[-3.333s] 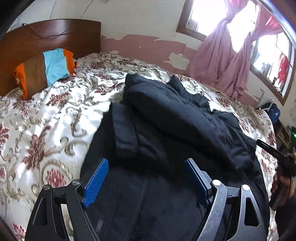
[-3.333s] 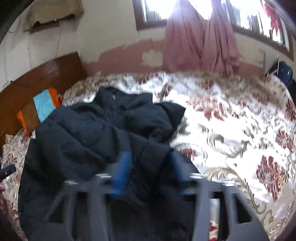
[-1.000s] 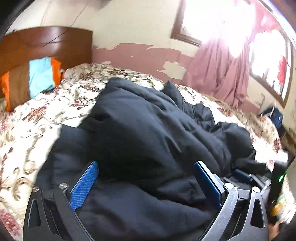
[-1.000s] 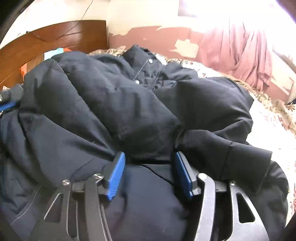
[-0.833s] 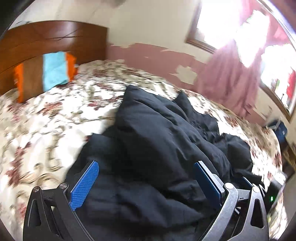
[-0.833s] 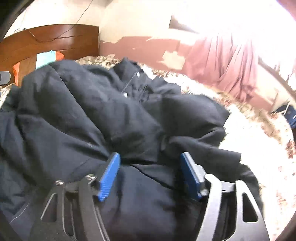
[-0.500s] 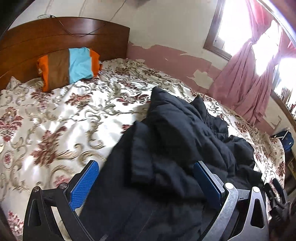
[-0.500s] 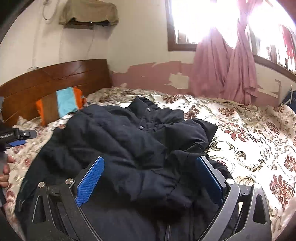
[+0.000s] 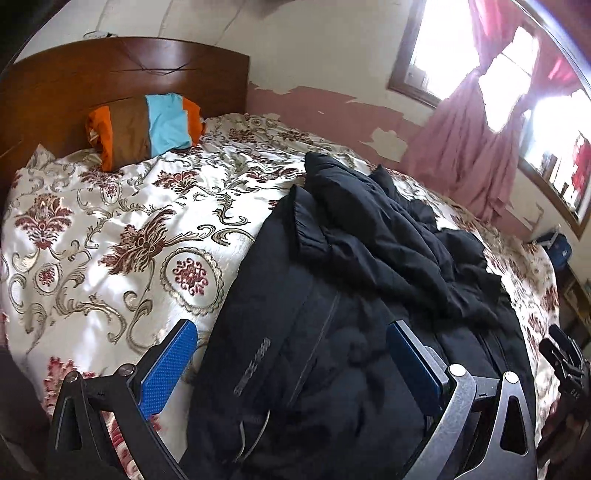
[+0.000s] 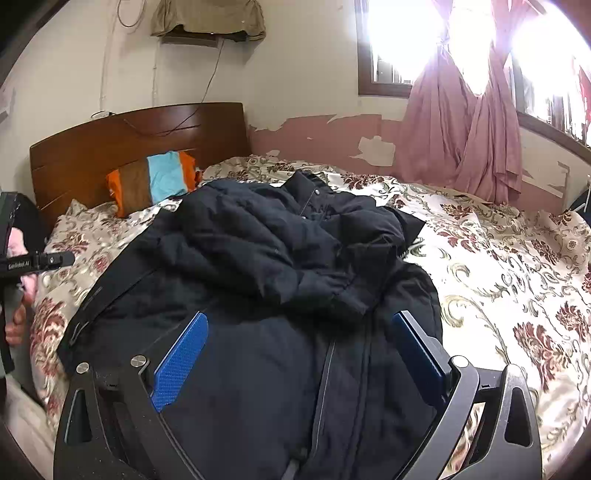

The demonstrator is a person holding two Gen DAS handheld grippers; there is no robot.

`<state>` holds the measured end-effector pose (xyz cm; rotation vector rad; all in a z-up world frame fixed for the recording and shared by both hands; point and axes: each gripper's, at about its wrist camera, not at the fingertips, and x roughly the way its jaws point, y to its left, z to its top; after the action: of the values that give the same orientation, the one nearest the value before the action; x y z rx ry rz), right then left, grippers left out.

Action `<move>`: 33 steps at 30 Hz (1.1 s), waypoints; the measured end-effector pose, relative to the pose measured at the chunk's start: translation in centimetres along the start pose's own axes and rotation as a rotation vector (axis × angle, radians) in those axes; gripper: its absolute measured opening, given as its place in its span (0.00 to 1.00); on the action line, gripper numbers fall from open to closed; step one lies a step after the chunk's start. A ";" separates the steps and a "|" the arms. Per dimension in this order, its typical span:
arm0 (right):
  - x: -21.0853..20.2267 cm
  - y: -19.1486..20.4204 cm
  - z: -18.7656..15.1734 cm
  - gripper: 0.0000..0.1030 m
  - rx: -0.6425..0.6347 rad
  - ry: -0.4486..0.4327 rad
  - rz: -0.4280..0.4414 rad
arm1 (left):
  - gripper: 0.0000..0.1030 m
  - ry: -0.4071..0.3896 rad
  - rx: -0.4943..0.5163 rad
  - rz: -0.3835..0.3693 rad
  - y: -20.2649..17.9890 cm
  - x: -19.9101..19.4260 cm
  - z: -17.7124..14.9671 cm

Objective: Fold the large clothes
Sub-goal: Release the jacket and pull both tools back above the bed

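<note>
With both the left hand-held gripper and the right hand-held gripper hovering wide open and empty, the bulky black padded jacket is likely springing unfolded, its puffy sleeves sliding across the slick floral satin bedspread.

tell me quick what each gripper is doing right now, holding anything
left gripper: open, holding nothing, above the black jacket.
right gripper: open, holding nothing.

A bed with a cream, red-flowered cover fills the room, its dark wooden headboard against a white wall with peeling pink paint. Pink curtains hang at glaring windows. A cloth-draped shelf, perhaps, sits high up.
</note>
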<state>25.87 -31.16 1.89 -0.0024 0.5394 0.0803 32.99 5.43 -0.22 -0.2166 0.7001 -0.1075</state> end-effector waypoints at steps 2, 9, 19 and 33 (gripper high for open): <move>-1.2 0.0 -0.2 0.95 -0.009 0.016 0.015 | 1.00 0.019 0.031 -0.005 -0.3 -1.0 -0.3; -3.9 -1.3 2.0 0.95 -0.039 0.021 0.050 | 1.00 0.122 0.141 -0.033 -3.2 -3.7 1.7; 1.7 -4.1 8.3 0.95 0.024 0.099 0.080 | 1.00 0.200 0.180 -0.056 -9.1 1.1 9.5; 21.9 -7.4 17.9 0.95 0.339 0.115 -0.095 | 1.00 0.029 0.192 -0.020 -14.5 14.3 19.5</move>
<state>54.32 -36.41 5.86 0.2997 0.6615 -0.1050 56.12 -7.93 8.70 -0.0385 0.7119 -0.1957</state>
